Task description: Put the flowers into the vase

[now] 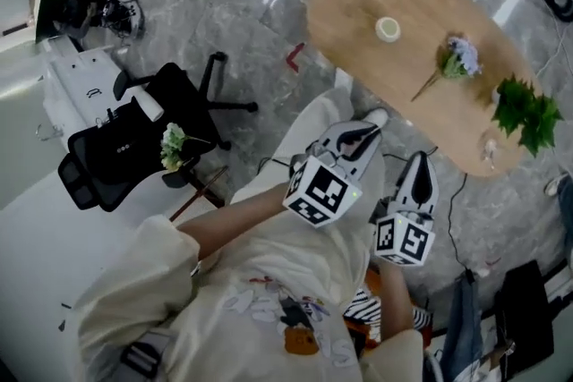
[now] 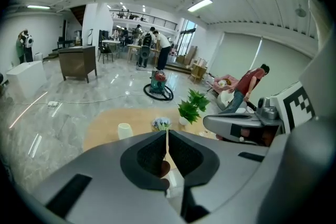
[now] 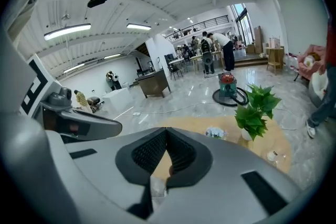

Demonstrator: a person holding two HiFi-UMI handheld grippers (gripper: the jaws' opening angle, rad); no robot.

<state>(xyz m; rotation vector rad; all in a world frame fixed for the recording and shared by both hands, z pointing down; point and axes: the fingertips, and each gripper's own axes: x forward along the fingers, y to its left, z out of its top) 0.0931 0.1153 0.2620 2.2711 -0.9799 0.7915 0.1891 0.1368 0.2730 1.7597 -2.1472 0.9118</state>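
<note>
We held the left grey two-jaw gripper [image 1: 363,137] and the right grey two-jaw gripper [image 1: 421,164] with their jaws pressed together on nothing, well short of the oval wooden table [image 1: 358,4]. There the pale purple flower sprig on its thin brown stem [image 1: 458,58] lay flat between the small cream round cup [image 1: 388,29] and the green leafy potted plant [image 1: 526,110]. We judged that jaws arriving unopened would shove the sprig away, that a hard pinch might crush the stem, and that the cup, probably the vase, looked light enough to tip.

Left gripper [image 1: 365,135] and right gripper [image 1: 421,167] tilt downward, fingers [image 2: 144,157] closed together.
</note>
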